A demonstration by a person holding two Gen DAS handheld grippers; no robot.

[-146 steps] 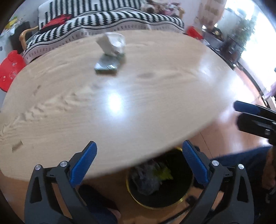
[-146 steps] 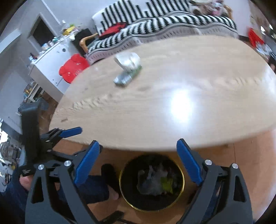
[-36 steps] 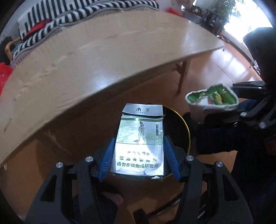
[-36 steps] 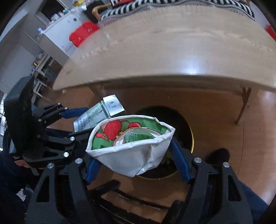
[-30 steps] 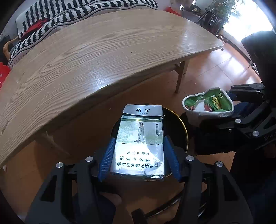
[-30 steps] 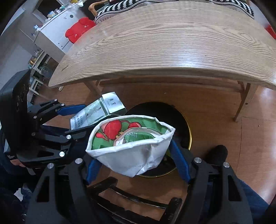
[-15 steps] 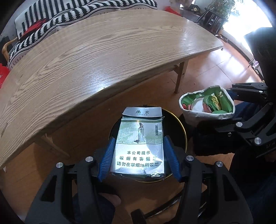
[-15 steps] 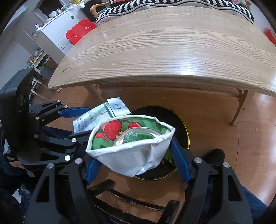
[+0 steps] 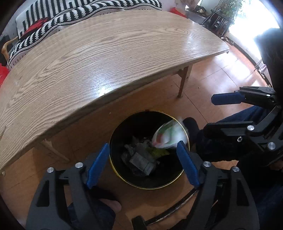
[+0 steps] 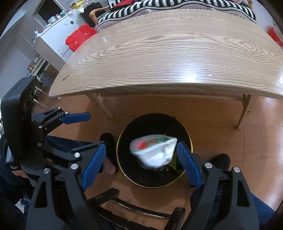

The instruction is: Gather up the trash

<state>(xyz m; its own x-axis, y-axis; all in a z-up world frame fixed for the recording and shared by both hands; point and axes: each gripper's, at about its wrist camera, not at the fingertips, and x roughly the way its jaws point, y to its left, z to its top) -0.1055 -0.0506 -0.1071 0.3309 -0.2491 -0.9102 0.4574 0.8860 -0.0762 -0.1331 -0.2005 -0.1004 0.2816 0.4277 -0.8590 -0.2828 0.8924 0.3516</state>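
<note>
The white wrapper (image 10: 153,152) with red and green print is blurred, loose in the air at the mouth of the bin (image 10: 123,134), touching neither blue pad of the right hand-held gripper (image 10: 141,162). Those jaws are opening, wide apart, with the wrapper between and below them but not pressed. In the left wrist view the same wrapper (image 9: 168,135) shows at the bin's right rim. The grey packet (image 9: 141,160) lies down inside the bin (image 9: 116,141), on dark crumpled rubbish with a scrap of yellow-green.

The left hand-held gripper (image 9: 143,166) hangs over the bin, its jaws opening too, with nothing gripped. The bin is black with a gold rim and stands on the brown floor (image 10: 221,134), just in front of the wooden counter (image 10: 176,53). Behind that is a black-and-white striped sofa (image 9: 70,12).
</note>
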